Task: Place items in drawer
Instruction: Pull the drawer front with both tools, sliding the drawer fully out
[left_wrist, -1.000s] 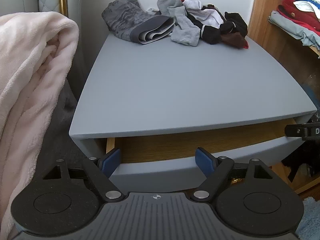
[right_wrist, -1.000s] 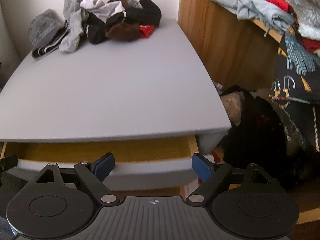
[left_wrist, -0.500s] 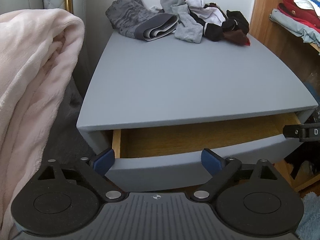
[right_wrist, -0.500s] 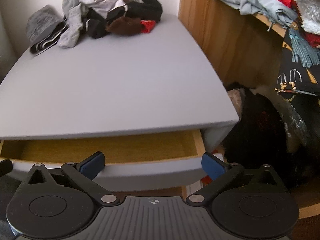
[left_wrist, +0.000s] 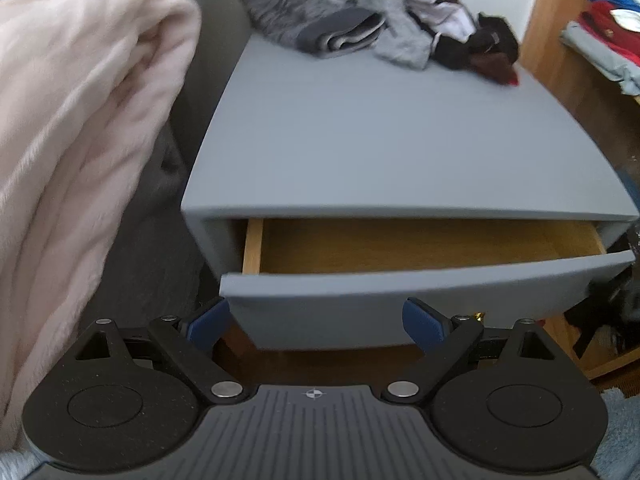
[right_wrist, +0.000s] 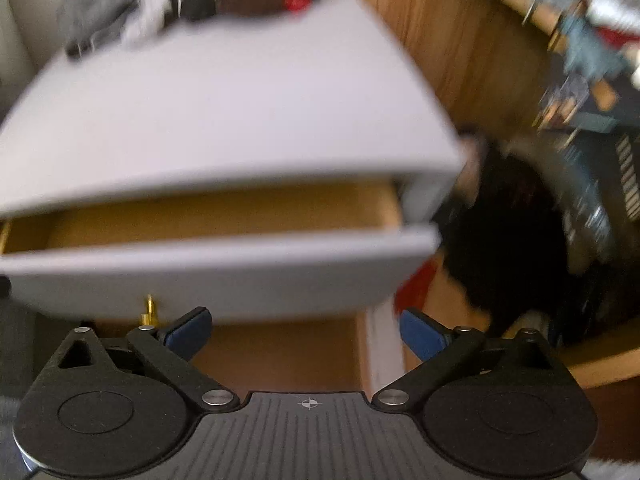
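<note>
pink blanket on the left; folded clothes on wooden shelf at right.

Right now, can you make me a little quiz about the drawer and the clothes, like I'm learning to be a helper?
1. True or false: the drawer is pulled open.
2. Where is the pile of clothes? A) inside the drawer B) at the back of the grey cabinet top C) on the pink blanket
3. Fill in: the left gripper and right gripper both hold ______.

Key: 1 true. 2 B. 3 nothing; both are open with only air between the blue pads.
</note>
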Motion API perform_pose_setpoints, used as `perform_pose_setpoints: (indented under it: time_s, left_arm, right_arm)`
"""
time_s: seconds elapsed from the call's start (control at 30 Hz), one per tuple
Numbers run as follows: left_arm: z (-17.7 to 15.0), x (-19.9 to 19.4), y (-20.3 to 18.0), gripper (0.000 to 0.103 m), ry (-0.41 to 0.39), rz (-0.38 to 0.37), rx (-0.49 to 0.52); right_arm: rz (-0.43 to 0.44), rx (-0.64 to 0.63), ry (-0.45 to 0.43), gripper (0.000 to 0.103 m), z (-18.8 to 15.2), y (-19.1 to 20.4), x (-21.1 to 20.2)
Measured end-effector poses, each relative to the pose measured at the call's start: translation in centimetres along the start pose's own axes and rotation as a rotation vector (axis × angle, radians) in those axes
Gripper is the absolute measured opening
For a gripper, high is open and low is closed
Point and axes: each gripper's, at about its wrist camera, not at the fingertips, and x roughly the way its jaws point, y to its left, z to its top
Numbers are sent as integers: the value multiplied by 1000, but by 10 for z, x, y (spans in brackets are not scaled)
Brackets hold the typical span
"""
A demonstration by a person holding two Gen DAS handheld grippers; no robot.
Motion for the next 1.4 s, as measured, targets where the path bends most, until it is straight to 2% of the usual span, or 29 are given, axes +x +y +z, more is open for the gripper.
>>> perform_pose_setpoints:
  time_s: [0.13, 0.2, 0.53, 0.77, 0.97, 1.23, 1.4]
  left_arm:
    - [-2, -1, -4, 94, -16, 0, 29]
    - [-2, -4, -4, 94, -32, -2, 34]
    - [1, -16, 0, 94, -140, 8, -23]
    - [3, -17, -6, 94, -186, 20, -13]
    - [4, -15, -9, 94, -192, 17, -4]
    - [3, -6, -10, 94, -159, 32, 26]
    - [3, -5, -12, 94, -152, 47, 49]
  right_arm:
    - [38, 61, -134, 102, 7, -7, -16]
    - [39, 63, -170, 102, 10, -8, -18]
    - [55, 81, -212, 102, 10, -16, -12]
    - [88, 140, -258, 102, 6, -26, -17]
    - [79, 137, -240, 102, 9, -27, -8]
    - [41, 39, -189, 102, 12, -5, 11]
    - [35, 57, -154, 102, 17, -1, 23]
